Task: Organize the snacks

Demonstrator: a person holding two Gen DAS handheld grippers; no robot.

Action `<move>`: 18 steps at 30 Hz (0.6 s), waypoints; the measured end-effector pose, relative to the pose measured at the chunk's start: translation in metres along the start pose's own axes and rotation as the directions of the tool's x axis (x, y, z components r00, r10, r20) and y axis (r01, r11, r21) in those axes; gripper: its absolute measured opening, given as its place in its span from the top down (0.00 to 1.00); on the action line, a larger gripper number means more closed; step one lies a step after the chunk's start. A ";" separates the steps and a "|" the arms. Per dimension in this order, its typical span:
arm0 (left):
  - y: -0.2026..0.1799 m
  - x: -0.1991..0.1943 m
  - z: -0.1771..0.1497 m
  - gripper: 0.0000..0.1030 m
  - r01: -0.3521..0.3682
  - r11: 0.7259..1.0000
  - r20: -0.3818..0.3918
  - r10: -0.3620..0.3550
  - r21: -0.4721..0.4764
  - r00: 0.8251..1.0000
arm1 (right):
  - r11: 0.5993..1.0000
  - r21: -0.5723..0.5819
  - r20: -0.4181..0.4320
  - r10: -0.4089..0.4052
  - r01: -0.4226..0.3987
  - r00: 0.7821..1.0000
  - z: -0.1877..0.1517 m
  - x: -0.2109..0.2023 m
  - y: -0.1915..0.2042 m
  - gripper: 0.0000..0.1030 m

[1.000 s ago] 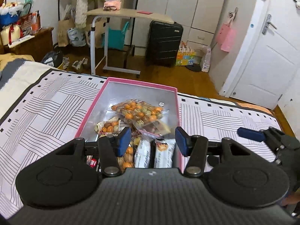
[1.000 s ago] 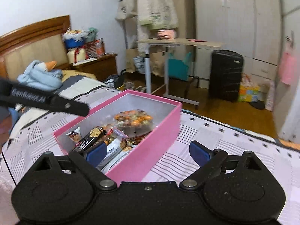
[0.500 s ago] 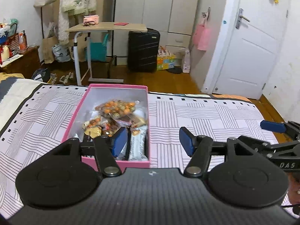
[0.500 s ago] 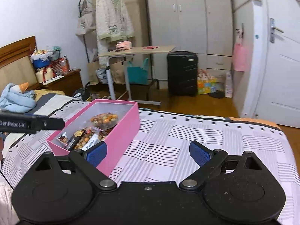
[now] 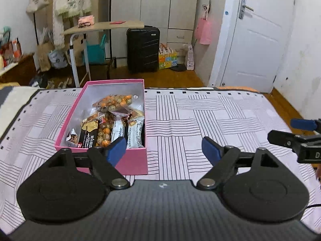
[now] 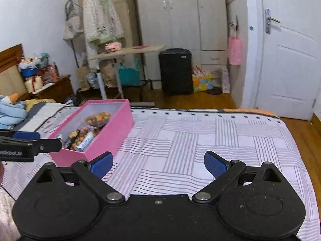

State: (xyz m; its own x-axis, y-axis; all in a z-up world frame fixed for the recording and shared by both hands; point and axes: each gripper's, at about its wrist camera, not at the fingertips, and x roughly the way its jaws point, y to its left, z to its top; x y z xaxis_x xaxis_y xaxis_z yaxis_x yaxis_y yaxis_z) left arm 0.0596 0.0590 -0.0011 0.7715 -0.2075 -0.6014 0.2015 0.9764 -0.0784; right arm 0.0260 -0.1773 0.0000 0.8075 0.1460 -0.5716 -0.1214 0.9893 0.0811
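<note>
A pink box (image 5: 132,163) (image 6: 112,134) lies on the striped bedspread, with several snack packets (image 5: 109,124) (image 6: 86,132) inside it. My left gripper (image 5: 163,150) hovers in front of the box's near right corner; its jaws are opening and nothing is between them. My right gripper (image 6: 158,163) stands open and empty over bare bedspread to the right of the box. Each gripper shows at the edge of the other's view, the right gripper (image 5: 301,138) and the left gripper (image 6: 28,142).
The bedspread (image 5: 200,120) stretches right of the box to the bed's far edge. Beyond it are a wooden floor, a black suitcase (image 5: 142,49), a small desk (image 5: 104,27), wardrobes and a white door (image 5: 258,40). A nightstand and blue plush lie far left (image 6: 10,110).
Both grippers have pulled back and to the right, away from the box. The left jaws have widened. The box and snacks now look smaller and further left.
</note>
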 end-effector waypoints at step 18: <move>-0.013 0.009 -0.017 0.03 -0.047 0.999 0.031 0.047 0.008 0.998 | 0.992 -0.003 0.031 -0.126 0.126 0.992 -0.020 0.003 0.010 0.01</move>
State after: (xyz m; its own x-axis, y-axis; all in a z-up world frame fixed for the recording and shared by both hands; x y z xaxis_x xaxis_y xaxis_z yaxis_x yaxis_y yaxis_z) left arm 0.0531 0.0452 -0.0188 0.7983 -0.1636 -0.5796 0.1699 0.9845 -0.0438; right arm 0.0157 -0.1669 -0.0168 0.8339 0.0205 -0.5515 -0.0207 0.9998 0.0057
